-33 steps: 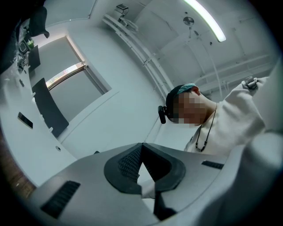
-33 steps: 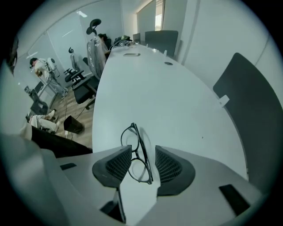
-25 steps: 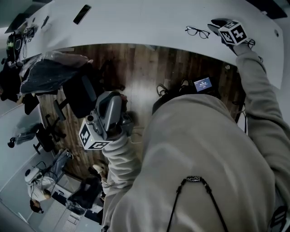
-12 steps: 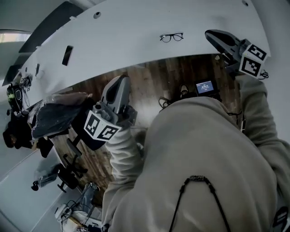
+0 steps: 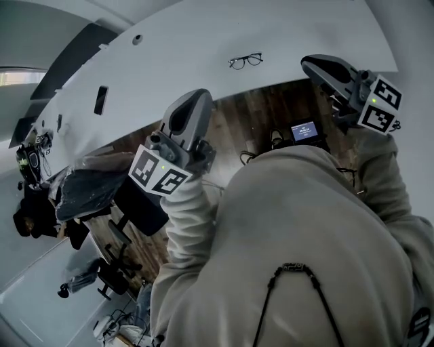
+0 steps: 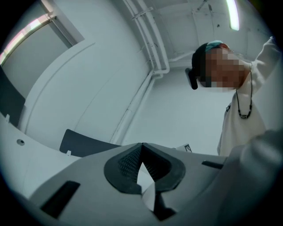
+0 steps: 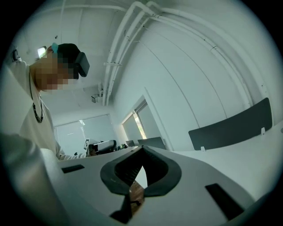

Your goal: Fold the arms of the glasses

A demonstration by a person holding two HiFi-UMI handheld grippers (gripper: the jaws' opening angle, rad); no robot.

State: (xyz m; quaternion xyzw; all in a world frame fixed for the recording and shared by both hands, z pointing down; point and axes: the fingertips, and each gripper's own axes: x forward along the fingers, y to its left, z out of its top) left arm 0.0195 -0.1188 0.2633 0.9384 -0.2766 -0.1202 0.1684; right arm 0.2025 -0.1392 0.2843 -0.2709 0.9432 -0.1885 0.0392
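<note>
Head view: the glasses (image 5: 245, 61) are seen lying on the counter (image 5: 305, 27), fold unreadable, with left tool (image 5: 192, 99) and right tool (image 5: 313, 63) held closed, empty, clear of them; approach or retreat is fitted.

left gripper (image 6: 142, 146) front and centre, aimed at a pale wall, its dark ribbed fingers (image 6: 125, 164) meeting at the tips with nothing between them. off to the left, a slice of white desk (image 6: 22, 161), and a dark panel (image 6: 86, 142) standing behind it. pipes (image 6: 148, 39) run up the ceiling, a light strip (image 6: 233, 13) glows top right, and a person (image 6: 241, 119) in a pale top is at the right edge.
</note>
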